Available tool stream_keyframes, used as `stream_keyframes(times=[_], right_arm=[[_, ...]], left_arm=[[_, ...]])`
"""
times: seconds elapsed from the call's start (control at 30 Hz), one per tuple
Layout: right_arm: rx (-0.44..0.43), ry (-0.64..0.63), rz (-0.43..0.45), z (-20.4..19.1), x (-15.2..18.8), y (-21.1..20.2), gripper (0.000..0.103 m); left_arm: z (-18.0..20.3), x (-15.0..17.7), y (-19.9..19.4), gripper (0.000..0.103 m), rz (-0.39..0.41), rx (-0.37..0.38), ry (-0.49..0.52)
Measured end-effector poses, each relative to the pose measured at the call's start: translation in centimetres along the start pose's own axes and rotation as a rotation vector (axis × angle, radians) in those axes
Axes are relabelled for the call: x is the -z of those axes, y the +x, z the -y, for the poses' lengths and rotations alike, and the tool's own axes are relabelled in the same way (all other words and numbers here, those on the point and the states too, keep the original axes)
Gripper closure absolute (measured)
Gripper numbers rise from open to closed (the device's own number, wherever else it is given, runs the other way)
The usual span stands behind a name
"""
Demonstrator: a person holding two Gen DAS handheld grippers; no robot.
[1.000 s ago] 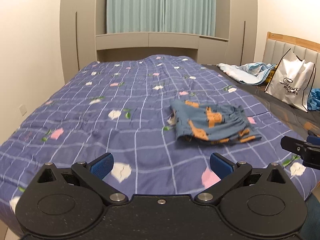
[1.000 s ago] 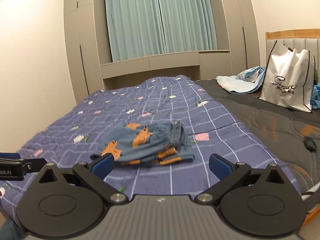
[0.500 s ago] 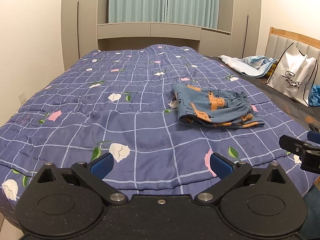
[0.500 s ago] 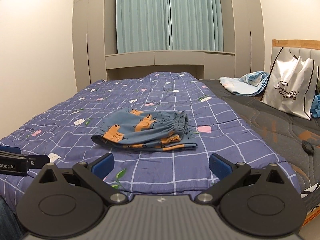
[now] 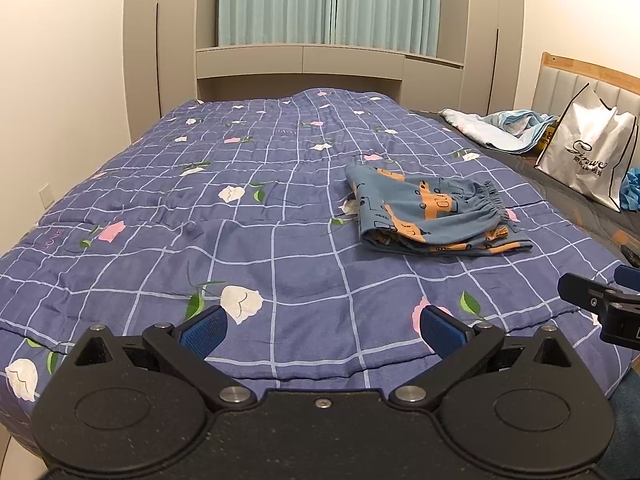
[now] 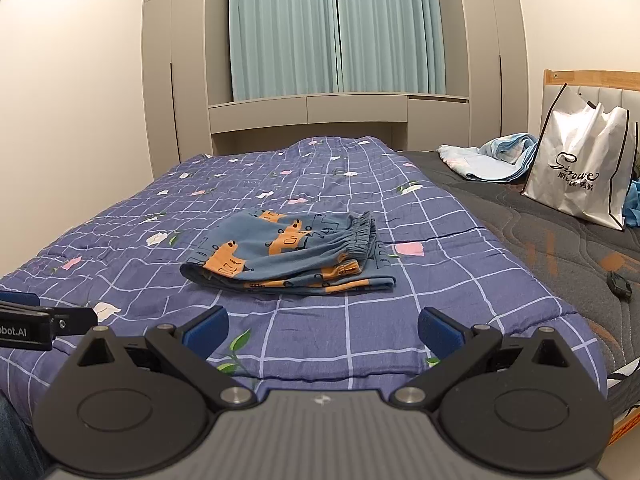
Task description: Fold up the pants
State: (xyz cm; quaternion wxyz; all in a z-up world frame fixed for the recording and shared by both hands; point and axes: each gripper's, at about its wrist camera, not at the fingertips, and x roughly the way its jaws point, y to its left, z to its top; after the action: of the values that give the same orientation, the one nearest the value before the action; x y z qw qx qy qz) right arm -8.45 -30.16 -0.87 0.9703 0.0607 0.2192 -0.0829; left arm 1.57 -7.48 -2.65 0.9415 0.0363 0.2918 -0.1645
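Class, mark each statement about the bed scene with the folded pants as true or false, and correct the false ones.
1. The blue pants lie folded on the floral quilt. True.
2. The left gripper is shut on the pants. False: it is open, holds nothing and is well short of them.
3. The right gripper is open and empty. True.
4. The white shopping bag stands on the quilt beside the pants. False: it stands apart, on the dark mattress near the headboard.
5. The teal curtains are drawn shut. True.
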Motion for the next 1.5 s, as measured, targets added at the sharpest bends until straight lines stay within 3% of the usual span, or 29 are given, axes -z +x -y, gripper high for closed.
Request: stream_keyframes(times=[0.9,1.5], right_arm=[[-0.002,0.002,-0.002,0.01,0.14,0.07,0.0],[-0.008,0.001,-0.007,-0.05,0.23,0.01,0.0]], left_arm=[[-0.01,0.05,-0.13,0.001,0.001,-0.005,0.002],[0.57,0.2,0.04,0.001,-0.05,-0.058,0.01]])
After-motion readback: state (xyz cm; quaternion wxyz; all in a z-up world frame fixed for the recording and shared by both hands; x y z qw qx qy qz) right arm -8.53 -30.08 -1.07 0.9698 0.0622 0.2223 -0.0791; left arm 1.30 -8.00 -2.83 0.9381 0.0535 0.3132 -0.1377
